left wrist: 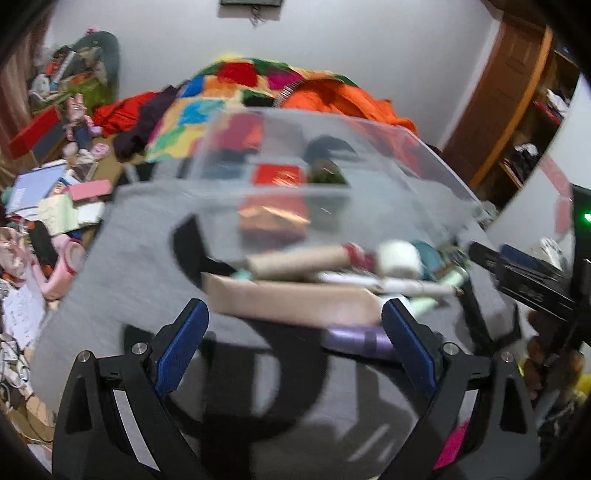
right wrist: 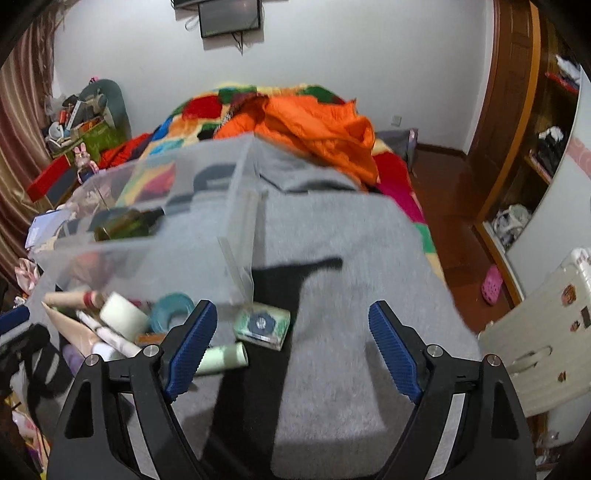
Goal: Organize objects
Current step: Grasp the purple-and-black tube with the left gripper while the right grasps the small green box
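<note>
A grey blanket (right wrist: pixel 351 258) covers the bed – on it a clear bin (left wrist: pixel 369 206), tubes and tape rolls

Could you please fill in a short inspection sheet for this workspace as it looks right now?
Surface: grey blanket with black markings, spread over the bed.
Job's things: clear plastic bin on the blanket; before it lie a cardboard tube, white tape roll, teal tape roll, green box, pale green tube.
Clutter: books and boxes piled left of the bed.
Grippers: left tongs open, empty; right tongs open, empty.
Cables: dangling under the wall screen.
Surroundings: orange quilt, wooden wardrobe, white chair.
</note>
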Demonstrator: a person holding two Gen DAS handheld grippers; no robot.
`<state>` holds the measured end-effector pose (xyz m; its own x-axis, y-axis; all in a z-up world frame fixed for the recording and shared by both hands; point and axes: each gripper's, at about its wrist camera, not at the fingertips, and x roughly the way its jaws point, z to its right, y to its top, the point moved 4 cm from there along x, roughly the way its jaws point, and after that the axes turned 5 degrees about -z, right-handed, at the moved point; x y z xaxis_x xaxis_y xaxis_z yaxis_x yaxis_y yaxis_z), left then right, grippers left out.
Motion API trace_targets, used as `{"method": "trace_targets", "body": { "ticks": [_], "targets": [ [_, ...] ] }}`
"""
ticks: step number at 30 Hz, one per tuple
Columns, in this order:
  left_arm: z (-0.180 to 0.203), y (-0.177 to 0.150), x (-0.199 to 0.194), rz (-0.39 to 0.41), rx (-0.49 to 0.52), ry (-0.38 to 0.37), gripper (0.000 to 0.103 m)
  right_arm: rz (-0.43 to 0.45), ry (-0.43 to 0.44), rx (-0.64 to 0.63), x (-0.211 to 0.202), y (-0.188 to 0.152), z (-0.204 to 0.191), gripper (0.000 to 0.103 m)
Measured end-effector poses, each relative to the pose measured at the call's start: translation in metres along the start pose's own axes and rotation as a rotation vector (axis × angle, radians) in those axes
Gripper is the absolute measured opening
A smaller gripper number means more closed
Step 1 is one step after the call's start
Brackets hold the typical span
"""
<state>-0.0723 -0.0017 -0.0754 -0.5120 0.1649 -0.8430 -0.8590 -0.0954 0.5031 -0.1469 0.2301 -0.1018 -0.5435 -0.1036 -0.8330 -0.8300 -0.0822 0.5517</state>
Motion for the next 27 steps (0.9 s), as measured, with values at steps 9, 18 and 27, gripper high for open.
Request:
{"method": "trace_targets", "body": {
  "ticks": [9, 18, 27],
  "targets": [
    [0.045, -0.021, 0.013, -0.052, 0.107, -0.049, 0.096, -0.060, 0.063, 0.021, 0.020, -0.007, 0.003, 0.081],
    [0.063, -0.027, 0.026, -0.089, 0.158, -0.062, 0.096, -0.071, 0.063, 0.018, 0.028, -0.007, 0.001, 0.045],
    [0.064, -0.026, 0.026, -0.043, 0.163, -0.046, 0.091, -0.039, 0.066, 0.056, 0.014, -0.014, 0.014, 0.032]
  ]
}}
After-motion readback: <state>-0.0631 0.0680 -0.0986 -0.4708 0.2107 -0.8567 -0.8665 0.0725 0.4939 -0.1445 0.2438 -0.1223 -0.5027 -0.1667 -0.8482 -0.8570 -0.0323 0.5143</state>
